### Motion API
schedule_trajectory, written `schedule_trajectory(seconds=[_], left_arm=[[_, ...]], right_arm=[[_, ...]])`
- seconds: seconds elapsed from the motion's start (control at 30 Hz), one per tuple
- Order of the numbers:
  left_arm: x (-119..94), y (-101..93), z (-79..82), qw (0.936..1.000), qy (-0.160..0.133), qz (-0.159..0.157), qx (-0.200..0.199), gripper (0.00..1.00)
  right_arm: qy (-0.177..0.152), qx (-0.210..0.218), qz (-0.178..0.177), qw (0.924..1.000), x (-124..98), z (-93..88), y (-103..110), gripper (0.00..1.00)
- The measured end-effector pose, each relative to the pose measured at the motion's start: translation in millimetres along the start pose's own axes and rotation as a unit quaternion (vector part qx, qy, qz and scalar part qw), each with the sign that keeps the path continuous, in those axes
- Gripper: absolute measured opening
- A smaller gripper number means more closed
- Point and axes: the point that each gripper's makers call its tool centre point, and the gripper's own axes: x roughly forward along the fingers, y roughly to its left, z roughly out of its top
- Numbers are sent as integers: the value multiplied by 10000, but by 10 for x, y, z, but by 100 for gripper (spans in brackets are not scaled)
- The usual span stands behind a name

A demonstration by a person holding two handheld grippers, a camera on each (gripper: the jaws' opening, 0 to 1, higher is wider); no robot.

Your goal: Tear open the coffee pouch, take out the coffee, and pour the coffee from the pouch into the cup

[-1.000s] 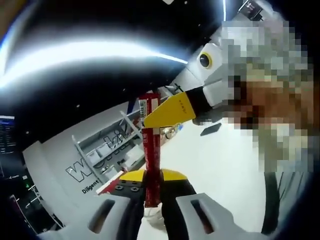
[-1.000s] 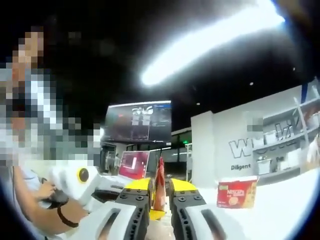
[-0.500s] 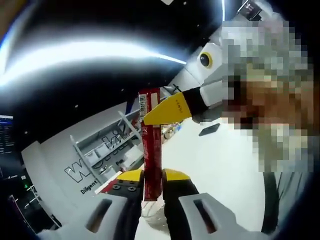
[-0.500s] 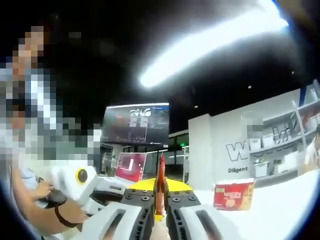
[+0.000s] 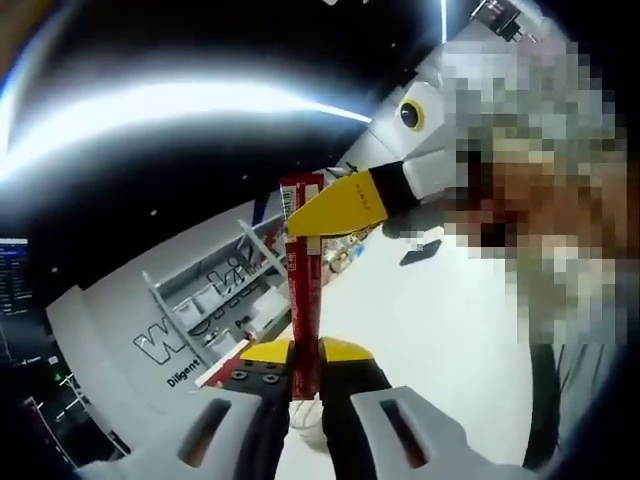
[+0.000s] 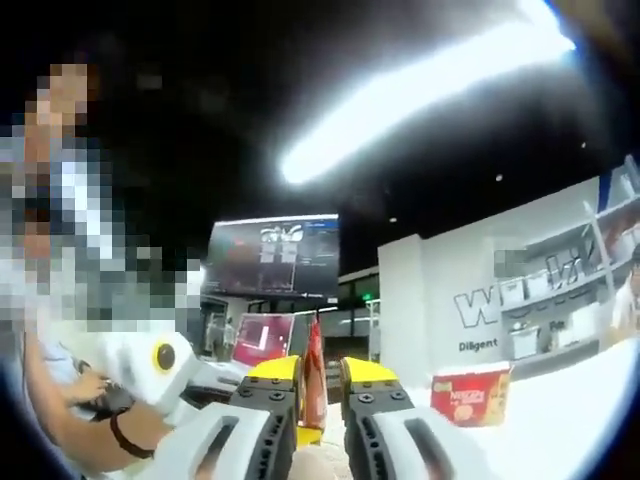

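A slim red coffee pouch (image 5: pixel 303 300) stands upright in the left gripper view. My left gripper (image 5: pixel 305 362) is shut on its lower end. My right gripper (image 5: pixel 335 208) comes in from the right, its yellow tip pinching the pouch's top end. In the right gripper view the pouch (image 6: pixel 314 372) is seen edge-on between my right gripper's (image 6: pixel 320 378) yellow jaws, with the left gripper's white body (image 6: pixel 165 360) lower left. Something pale, perhaps a cup (image 5: pixel 305 418), shows just under the pouch, mostly hidden by the jaws.
A red coffee box (image 6: pixel 472 396) stands on the white table (image 5: pixel 440 330) to the right. A dark phone (image 5: pixel 420 252) lies farther back. A monitor (image 6: pixel 272 258) and a red-lit screen (image 6: pixel 262 340) stand behind. A person sits close by.
Both grippers keep their hold on the pouch. The right gripper's jaws stand slightly farther apart than half a second ago, and both views have shifted a little.
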Motion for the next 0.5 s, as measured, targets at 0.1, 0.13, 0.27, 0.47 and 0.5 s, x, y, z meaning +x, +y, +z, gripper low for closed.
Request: schedule_trajectory(seconds=[0.1,0.13,0.27,0.47,0.5], left_arm=[[3,-7,-7,10000,13,-6,8,13],[2,-9,-5,10000,2,-8,-6,13],[0,-11,0,10000,-22,3,-50,15],[9,16,-18,9999,-61,26,-101,16],[8,20,-15,9999,-77,27,-128,16]], right_arm=[[-48,-60,-21,10000,-4,30,5,7],[-52,-56,-16,10000,-4,32,4,6],[-74,-18,-7,10000,-1,39,-3,5],[-165,137,18,9998,-5,73,-24,5],[-167,143,13,9998,-4,75,-27,5]])
